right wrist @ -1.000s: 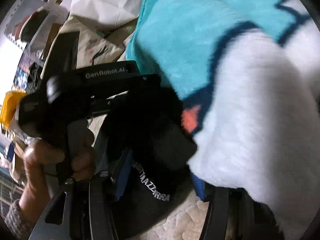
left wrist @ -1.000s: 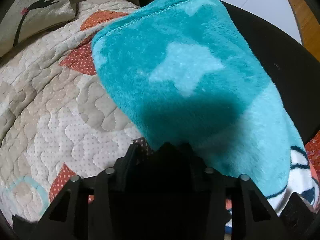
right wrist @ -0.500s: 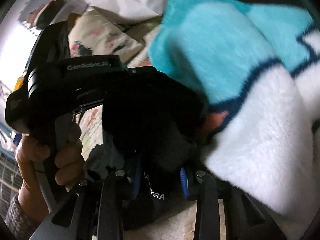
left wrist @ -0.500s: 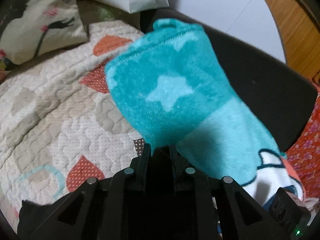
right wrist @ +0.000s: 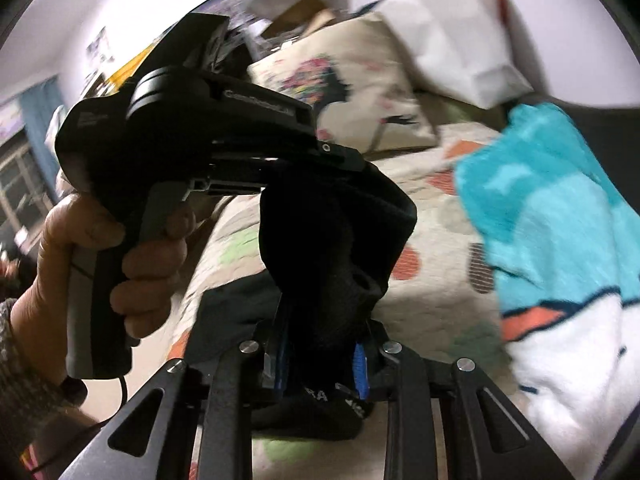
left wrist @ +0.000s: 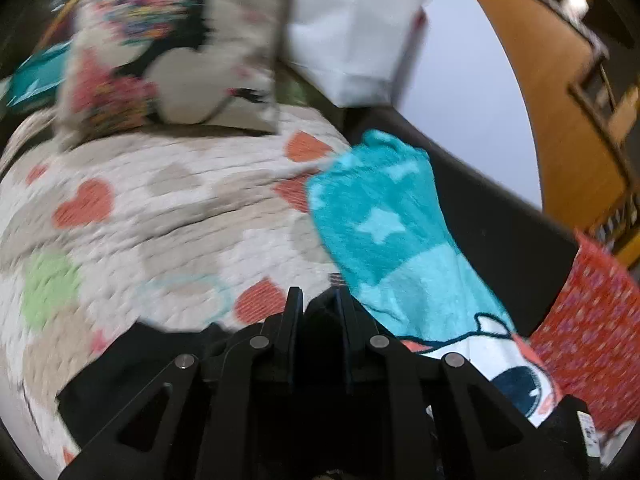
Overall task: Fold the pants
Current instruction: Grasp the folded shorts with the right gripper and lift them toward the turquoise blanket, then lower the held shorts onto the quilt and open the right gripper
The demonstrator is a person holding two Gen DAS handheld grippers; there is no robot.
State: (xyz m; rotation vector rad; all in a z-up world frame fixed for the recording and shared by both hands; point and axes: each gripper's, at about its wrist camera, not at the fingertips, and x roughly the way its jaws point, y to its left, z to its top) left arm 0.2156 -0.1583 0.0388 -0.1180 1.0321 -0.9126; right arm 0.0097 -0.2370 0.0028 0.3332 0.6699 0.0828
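Above the quilt (left wrist: 168, 220), both grippers' fingers clamped on the black pants (right wrist: 332, 248), now higher than before.

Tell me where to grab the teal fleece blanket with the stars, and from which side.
Take the teal blanket at its far hemmed edge, the bunched corner lying on the quilt. Come from the quilt side, the left in the left wrist view: that edge is exposed there, while the other side drapes against the dark chair back.
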